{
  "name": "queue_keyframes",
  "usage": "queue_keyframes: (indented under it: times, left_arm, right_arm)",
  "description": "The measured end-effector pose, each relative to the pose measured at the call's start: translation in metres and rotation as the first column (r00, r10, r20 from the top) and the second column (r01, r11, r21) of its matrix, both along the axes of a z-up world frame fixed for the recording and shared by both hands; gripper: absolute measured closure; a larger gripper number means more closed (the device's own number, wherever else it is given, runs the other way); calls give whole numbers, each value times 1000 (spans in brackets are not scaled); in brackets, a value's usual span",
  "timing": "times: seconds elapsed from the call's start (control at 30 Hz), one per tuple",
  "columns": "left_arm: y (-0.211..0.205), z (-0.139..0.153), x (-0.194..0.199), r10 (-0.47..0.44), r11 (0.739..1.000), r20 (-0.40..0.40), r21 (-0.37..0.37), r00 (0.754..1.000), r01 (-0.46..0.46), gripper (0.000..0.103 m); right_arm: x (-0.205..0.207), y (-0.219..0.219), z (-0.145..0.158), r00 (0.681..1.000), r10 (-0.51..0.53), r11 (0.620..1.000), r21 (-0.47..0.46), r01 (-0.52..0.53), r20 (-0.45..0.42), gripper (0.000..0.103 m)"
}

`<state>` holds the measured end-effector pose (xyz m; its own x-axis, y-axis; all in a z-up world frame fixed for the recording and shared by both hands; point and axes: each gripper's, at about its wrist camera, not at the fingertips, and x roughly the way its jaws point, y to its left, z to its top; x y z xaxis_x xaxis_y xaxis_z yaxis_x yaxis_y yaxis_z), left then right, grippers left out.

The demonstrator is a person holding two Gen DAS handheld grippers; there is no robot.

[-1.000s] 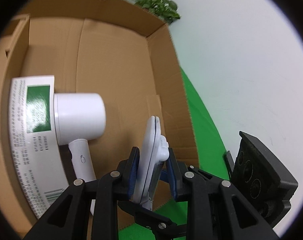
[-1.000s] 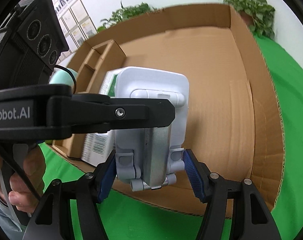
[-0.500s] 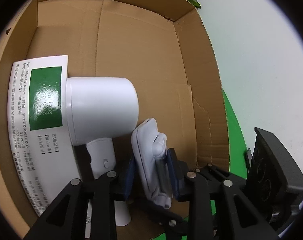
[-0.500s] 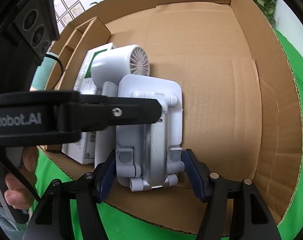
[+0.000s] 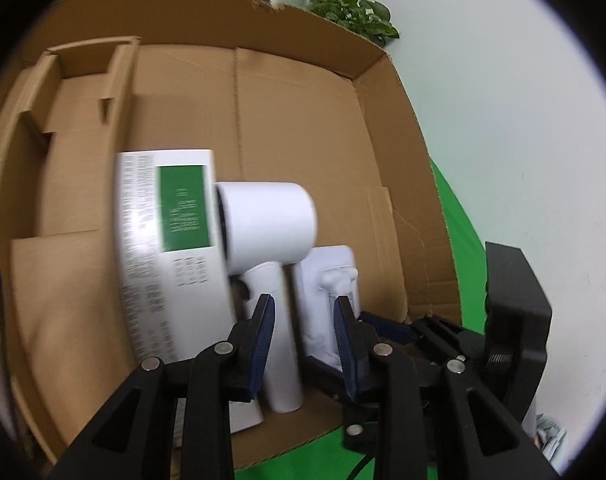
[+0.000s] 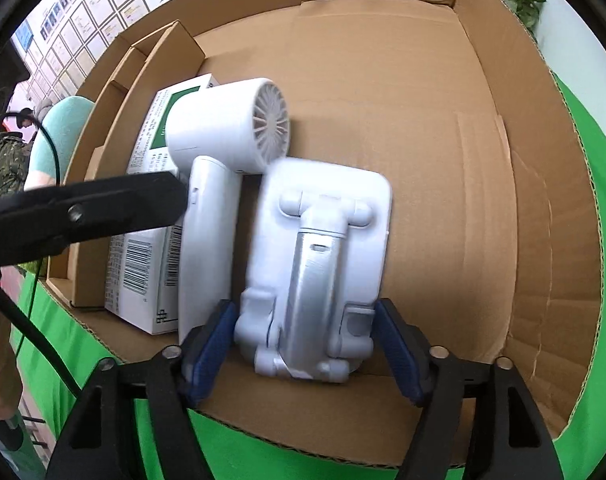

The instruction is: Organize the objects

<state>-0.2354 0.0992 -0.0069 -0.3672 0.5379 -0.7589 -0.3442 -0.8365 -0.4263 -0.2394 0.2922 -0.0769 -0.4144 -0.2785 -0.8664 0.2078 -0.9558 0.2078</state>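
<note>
One barcoded, green-labelled white box (image 6: 143, 264)

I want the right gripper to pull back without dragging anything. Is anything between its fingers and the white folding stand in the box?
Nothing visible. The right gripper, its jaws opening, straddles the white folding stand with small gaps at both pads. The hair dryer handle lies close beside its left finger.

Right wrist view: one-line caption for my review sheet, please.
Right claw opening around a white folding stand lying in the cardboard box, beside a white hair dryer and a white carton.
</note>
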Motion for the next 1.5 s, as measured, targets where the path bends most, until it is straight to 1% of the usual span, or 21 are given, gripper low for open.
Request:
queue_keyframes:
  times: [0.2, 0.37, 0.47, 0.5, 0.57, 0.6, 0.63, 0.67, 0.7, 0.73, 0.77, 0.83, 0.97, 1.0, 1.07, 1.13, 1.2, 1.27, 1.4, 1.43, 1.5]
  left_arm:
    - [-32, 16, 26, 71, 995, -106, -67, 992, -78, 75]
    - [-45, 33, 44, 109, 984, -208, -118, 972, -136, 72]
    - [-51, 43, 50, 125, 971, -283, -161, 951, -176, 72]
    - [-54, 47, 54, 134, 964, -314, -177, 940, -196, 72]
    - [-62, 55, 65, 156, 947, -378, -206, 913, -247, 66]
    - [-62, 57, 65, 172, 938, -407, -212, 897, -276, 52]
    - [-67, 59, 71, 193, 927, -439, -212, 877, -310, 35]
    - [-72, 60, 78, 226, 911, -480, -204, 848, -358, 27]
    - [-76, 59, 85, 255, 897, -514, -190, 819, -398, 18]
    - [-80, 58, 92, 274, 890, -540, -173, 796, -423, 18]
    - [-83, 53, 99, 284, 885, -568, -155, 773, -439, 18]
    - [-83, 39, 106, 295, 872, -590, -156, 752, -464, 18]
    - [-79, 9, 100, 307, 854, -566, -191, 765, -484, 18]
    - [-80, 5, 99, 313, 850, -560, -196, 767, -489, 18]
    - [-81, -4, 95, 332, 842, -551, -192, 766, -503, 18]
    - [-82, -10, 93, 343, 839, -560, -179, 754, -515, 18]
    - [-79, -11, 94, 337, 833, -582, -183, 741, -522, 18]
    - [-75, -14, 93, 328, 831, -591, -191, 737, -522, 18]
    - [-71, -29, 90, 334, 849, -556, -174, 762, -499, 17]
    - [-73, -30, 91, 348, 852, -554, -150, 756, -502, 17]
    - [-77, -30, 90, 364, 856, -537, -128, 761, -500, 16]
  right_arm:
    - [6, 9, 13, 1000, -6, 999, -51, 5, -24, 32]
    - [10, 5, 15, 999, -9, 1000, 4, 9, -41, 35]
    - [15, 7, 24, 997, -28, 999, 18, 30, -72, 36]
    - [19, 8, 28, 995, -43, 998, 32, 46, -91, 35]
    - [32, 9, 42, 987, -58, 997, 40, 65, -152, 34]
    - [40, 9, 50, 981, -58, 997, 36, 66, -187, 25]
    - [55, 5, 57, 970, -58, 997, 30, 67, -235, 9]
    - [75, 1, 64, 957, -61, 997, 22, 70, -283, 1]
    - [88, -3, 70, 943, -66, 997, 10, 73, -327, 0]
    - [103, -7, 75, 923, -74, 997, -6, 77, -377, 0]
    - [102, 0, 72, 906, -81, 997, -18, 81, -415, 0]
    - [116, -13, 74, 877, -84, 996, -20, 85, -474, 0]
    - [106, -42, 56, 852, -105, 993, -4, 119, -513, 0]
    - [90, -47, 53, 848, -123, 991, -11, 136, -516, 0]
    - [88, -44, 52, 826, -157, 983, -8, 182, -541, 0]
    - [83, -39, 36, 815, -159, 980, 13, 200, -558, 0]
    - [66, -45, 21, 816, -147, 978, 42, 206, -558, 0]
    - [64, -47, 16, 819, -141, 976, 61, 209, -556, 0]
    - [59, -47, 11, 826, -148, 974, 63, 216, -544, 0]
    - [58, -46, 10, 828, -150, 975, 58, 215, -540, 0]
    - [55, -44, 8, 836, -162, 974, 51, 221, -525, 0]
